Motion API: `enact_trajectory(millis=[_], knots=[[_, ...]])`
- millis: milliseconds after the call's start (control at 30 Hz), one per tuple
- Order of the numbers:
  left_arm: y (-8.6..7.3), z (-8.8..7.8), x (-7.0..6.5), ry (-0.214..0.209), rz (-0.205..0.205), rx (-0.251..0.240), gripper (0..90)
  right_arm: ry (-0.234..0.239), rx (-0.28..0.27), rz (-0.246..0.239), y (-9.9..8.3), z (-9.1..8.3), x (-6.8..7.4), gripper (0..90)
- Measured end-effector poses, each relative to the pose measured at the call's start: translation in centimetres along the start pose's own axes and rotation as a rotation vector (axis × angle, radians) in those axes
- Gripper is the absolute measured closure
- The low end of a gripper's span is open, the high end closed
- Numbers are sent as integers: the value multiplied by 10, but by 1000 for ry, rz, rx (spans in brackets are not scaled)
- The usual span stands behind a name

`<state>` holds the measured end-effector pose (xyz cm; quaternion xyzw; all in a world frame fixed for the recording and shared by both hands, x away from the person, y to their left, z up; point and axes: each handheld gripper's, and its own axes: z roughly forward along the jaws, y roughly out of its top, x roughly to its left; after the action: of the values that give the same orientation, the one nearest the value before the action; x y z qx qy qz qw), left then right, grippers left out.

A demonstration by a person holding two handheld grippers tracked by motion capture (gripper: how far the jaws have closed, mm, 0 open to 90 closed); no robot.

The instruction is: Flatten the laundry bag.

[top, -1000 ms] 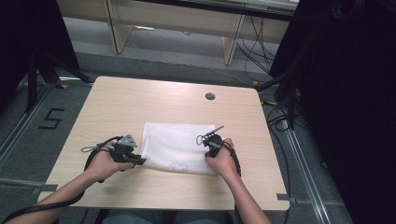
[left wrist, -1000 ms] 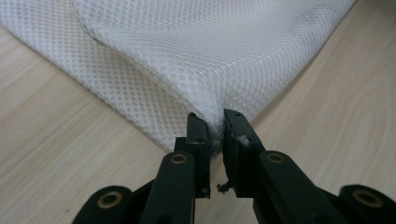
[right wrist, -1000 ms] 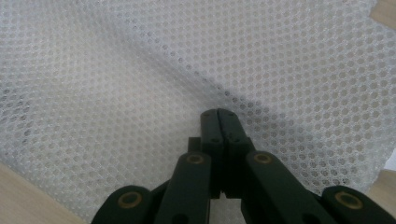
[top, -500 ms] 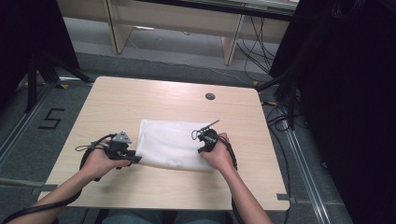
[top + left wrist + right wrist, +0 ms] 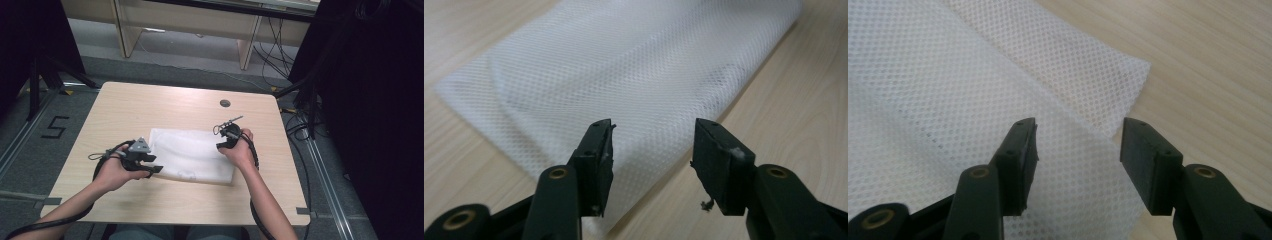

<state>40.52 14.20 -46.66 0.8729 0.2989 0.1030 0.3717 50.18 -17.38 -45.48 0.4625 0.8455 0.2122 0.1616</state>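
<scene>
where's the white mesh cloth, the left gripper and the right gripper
white mesh cloth (image 5: 192, 154), high view, middle of the folded fabric
left gripper (image 5: 653, 142), left gripper view, gap midway between its open fingertips
right gripper (image 5: 1079, 142), right gripper view, gap midway between its open fingertips

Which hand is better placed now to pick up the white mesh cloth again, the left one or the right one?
Probably the right. The right gripper hangs open directly over the mesh cloth, near its folded corner. The left gripper, also open, sits at the cloth's left edge, partly over bare table. Both jaws have just been opening, with nothing pinched.
</scene>
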Motion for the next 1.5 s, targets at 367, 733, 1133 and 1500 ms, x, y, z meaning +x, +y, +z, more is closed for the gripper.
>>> enact_trajectory(millis=[367,733,1133,1500], knots=[[9,34,-7,-1,39,100,642,14,59,-19,4,32,-3,466],[2,42,-6,-21,77,160,659,73,95,-74,7,35,6,813],[11,35,-23,-75,101,112,716,75,57,-90,11,12,12,892],[12,49,-24,-76,104,167,770,100,-53,-104,16,-26,18,893]])
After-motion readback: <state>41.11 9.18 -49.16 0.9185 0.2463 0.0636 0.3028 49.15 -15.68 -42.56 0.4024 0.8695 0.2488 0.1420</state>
